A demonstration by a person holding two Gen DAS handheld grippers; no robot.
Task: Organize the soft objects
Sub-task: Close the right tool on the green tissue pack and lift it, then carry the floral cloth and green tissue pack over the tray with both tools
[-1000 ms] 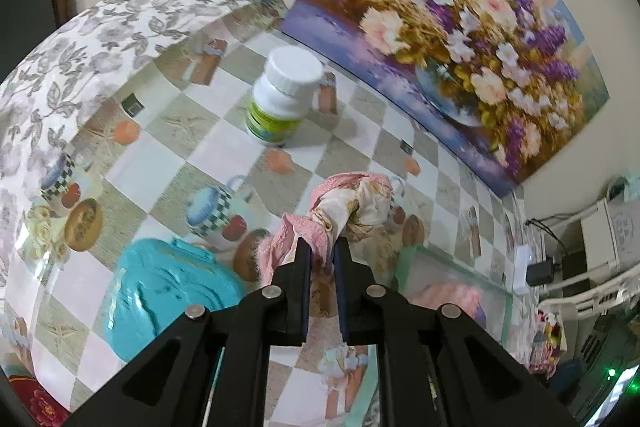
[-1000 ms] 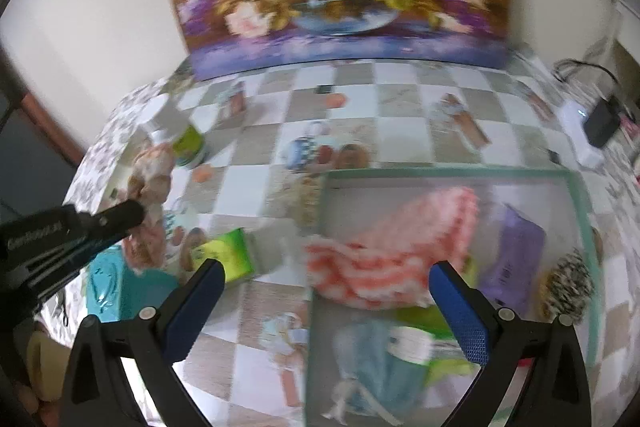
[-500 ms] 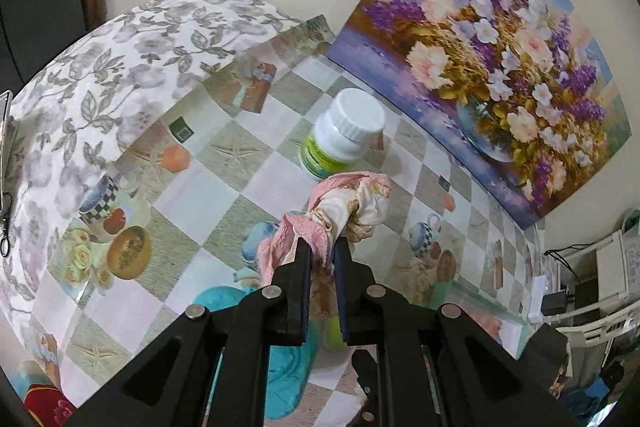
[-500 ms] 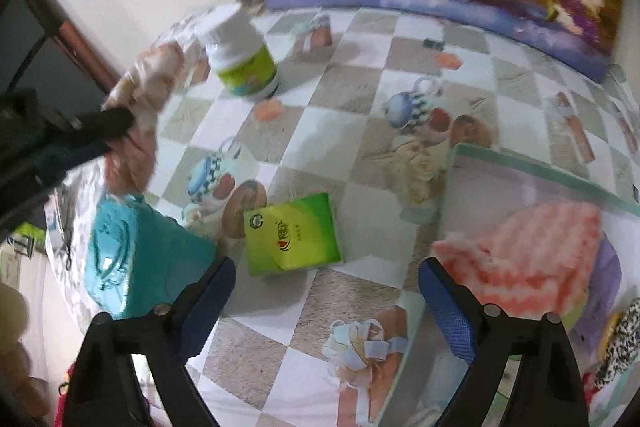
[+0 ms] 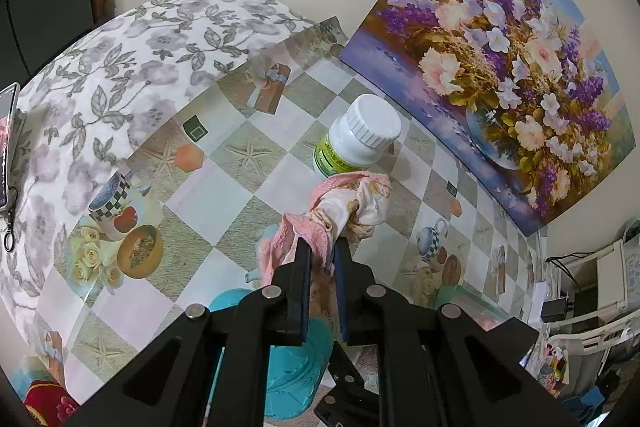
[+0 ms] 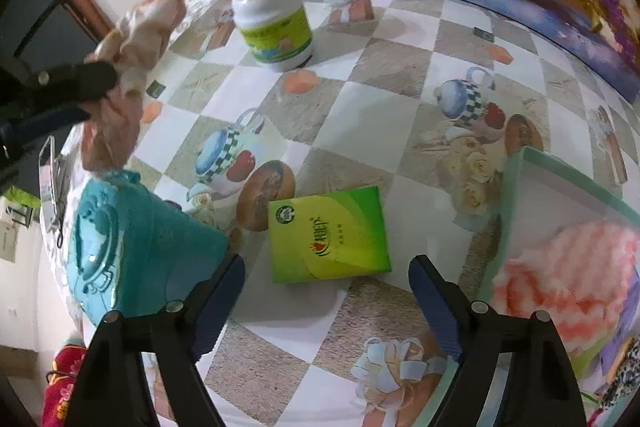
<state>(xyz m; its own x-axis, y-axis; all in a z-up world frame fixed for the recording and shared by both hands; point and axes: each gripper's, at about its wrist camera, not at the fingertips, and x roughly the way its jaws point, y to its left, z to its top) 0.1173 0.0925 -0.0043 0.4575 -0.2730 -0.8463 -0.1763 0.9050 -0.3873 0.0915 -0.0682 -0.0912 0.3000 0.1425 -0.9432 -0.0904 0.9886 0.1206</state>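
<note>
Lifted higher, left tongs (image 5: 320, 251) pinch crumpled pink cloth (image 5: 344, 203); right tongs (image 6: 326, 291) gape over glossy green packet (image 6: 329, 235).

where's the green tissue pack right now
In the right wrist view the green tissue pack lies flat on the checkered table, just ahead of the open right gripper, between the teal plastic container and the mint-rimmed box.

Glossy plastic tablecloth (image 6: 360, 99), soft pink cloth (image 5: 344, 203), smooth white plastic bottle (image 6: 272, 23).
</note>
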